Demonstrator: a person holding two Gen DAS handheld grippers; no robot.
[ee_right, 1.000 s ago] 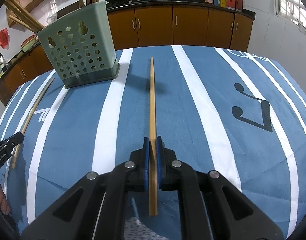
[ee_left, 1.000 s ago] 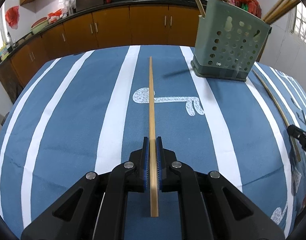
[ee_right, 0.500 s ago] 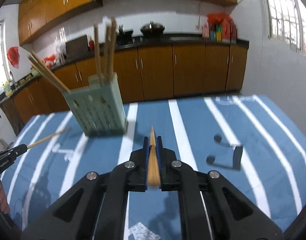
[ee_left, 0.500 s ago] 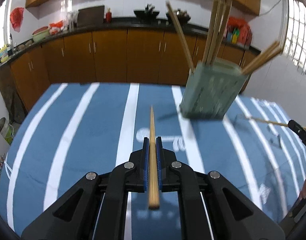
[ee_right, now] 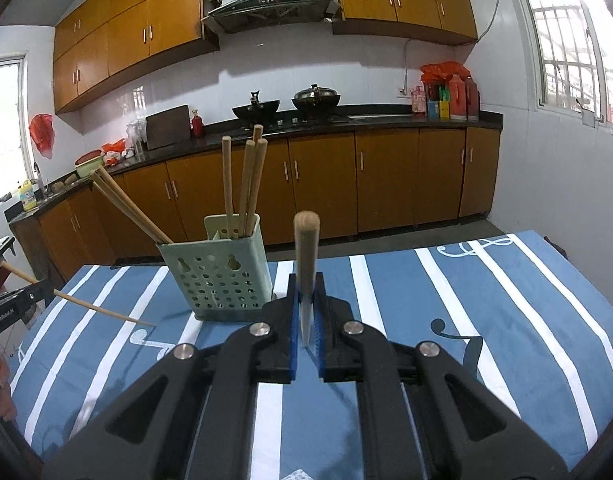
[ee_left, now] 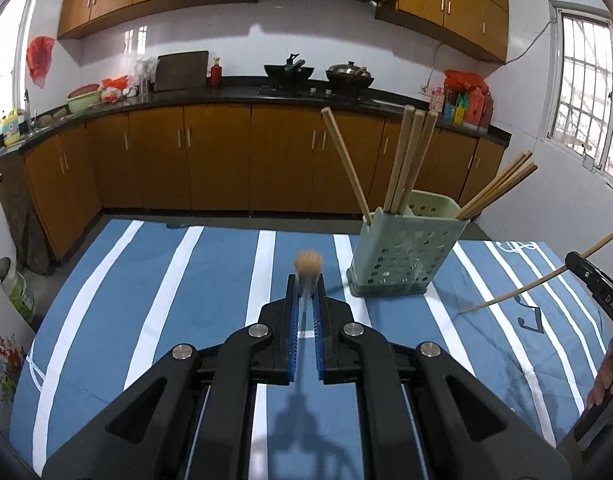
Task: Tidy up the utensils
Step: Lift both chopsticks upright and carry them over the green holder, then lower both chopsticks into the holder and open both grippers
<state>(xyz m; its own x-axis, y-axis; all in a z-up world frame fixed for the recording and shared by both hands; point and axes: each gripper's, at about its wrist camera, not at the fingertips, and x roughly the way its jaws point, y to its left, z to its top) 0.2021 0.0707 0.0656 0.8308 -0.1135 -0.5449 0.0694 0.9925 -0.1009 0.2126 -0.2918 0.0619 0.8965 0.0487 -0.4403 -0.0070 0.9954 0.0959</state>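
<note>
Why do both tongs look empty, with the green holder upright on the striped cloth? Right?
Not empty. Left tongs grip a chopstick, left wrist view; right tongs grip another. The green holder does stand upright on the striped cloth.

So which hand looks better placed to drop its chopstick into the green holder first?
Probably the right. In its own view the right gripper sits just beside the green holder, its chopstick near the rim. From the left gripper, the holder stands further ahead and off to one side.
</note>
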